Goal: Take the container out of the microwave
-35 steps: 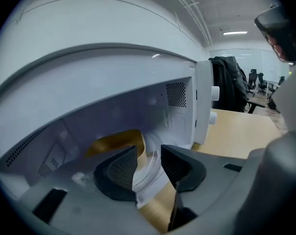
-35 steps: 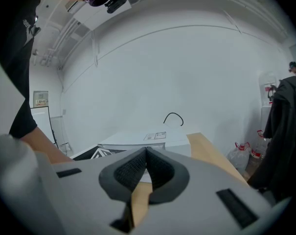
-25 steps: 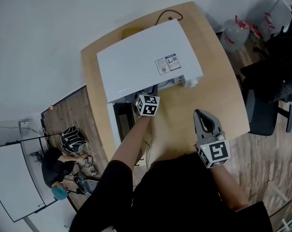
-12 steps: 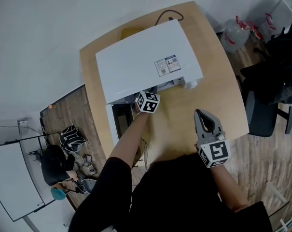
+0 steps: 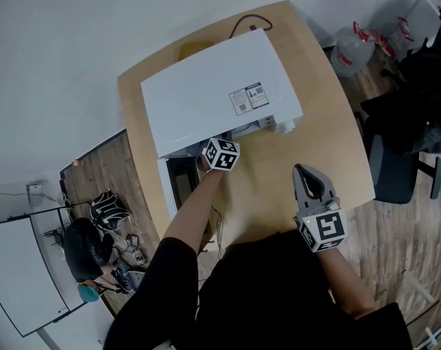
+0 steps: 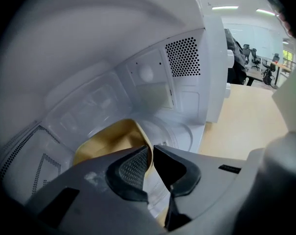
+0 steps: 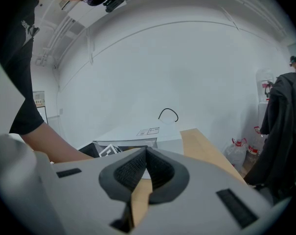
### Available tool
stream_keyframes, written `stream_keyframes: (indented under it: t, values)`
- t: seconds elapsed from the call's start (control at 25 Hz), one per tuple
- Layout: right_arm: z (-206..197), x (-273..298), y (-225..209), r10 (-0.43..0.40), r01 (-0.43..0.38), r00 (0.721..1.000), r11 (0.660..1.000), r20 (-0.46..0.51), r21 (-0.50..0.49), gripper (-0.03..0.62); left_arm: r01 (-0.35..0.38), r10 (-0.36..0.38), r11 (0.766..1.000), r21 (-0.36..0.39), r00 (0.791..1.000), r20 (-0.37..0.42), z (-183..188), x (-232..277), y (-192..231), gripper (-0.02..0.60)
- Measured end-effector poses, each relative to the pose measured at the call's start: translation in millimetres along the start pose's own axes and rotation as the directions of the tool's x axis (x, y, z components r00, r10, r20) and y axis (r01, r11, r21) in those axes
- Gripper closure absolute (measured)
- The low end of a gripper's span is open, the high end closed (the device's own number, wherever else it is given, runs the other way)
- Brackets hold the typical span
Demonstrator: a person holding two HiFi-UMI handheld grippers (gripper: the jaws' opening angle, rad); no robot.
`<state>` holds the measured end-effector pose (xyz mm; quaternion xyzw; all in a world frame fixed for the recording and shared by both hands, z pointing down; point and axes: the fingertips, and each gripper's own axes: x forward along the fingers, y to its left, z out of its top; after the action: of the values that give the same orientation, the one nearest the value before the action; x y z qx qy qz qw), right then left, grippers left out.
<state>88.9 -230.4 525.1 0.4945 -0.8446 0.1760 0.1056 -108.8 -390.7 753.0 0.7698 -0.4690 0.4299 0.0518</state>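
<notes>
The white microwave (image 5: 213,90) stands on the wooden table (image 5: 329,122) with its door (image 5: 173,188) swung open to the left. My left gripper (image 6: 151,153) reaches into the cavity; in the head view only its marker cube (image 5: 221,154) shows at the opening. Inside sits a tan container (image 6: 106,141) on the glass turntable. The left jaws are closing, and the container's thin rim is pinched between the pads. My right gripper (image 5: 302,172) hovers over the table's front right, shut with nothing in it (image 7: 146,153).
A black cable (image 5: 249,22) runs behind the microwave. Water bottles (image 5: 351,49) and a dark office chair (image 5: 402,166) stand to the right of the table. Bags (image 5: 103,214) and a whiteboard (image 5: 16,275) are on the floor to the left.
The left gripper's cube has rolled slightly at the microwave's opening and barely shifted. The right gripper has stayed where it was.
</notes>
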Motion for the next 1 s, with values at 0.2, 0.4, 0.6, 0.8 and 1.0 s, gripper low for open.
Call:
stream_keyframes:
  t: [0.2,0.4,0.6,0.8,1.0]
  values:
    - [2.7,-3.5,2.0,0.003,-0.002,1.0,1.0,0.009,-0.003,0.539,0.019,-0.019,1.0,-0.022,1.0,0.007,-2.1,-8.6,-4.1,0.548]
    - [4.9,-7.8,4.8,0.001,-0.001,1.0,1.0,0.02,-0.004,0.539,0.033,-0.033,0.999,-0.012,0.999,0.029,3.3,-23.5,-10.9,0.548]
    - [6.4,-13.4,15.7,0.016,-0.016,0.999,1.0,0.034,-0.018,0.539,0.054,-0.052,0.998,-0.031,0.997,0.05,1.8,-44.2,-25.1,0.548]
    - [16.0,-26.4,27.6,0.032,-0.033,0.997,0.999,0.067,0.015,0.539,0.086,-0.081,0.993,-0.082,0.994,0.068,-2.8,-69.5,-42.2,0.548]
    - [14.6,-38.5,43.1,0.041,-0.041,0.996,0.999,0.077,-0.007,0.539,0.112,-0.104,0.99,-0.085,0.99,0.095,-8.3,-103.2,-66.9,0.548]
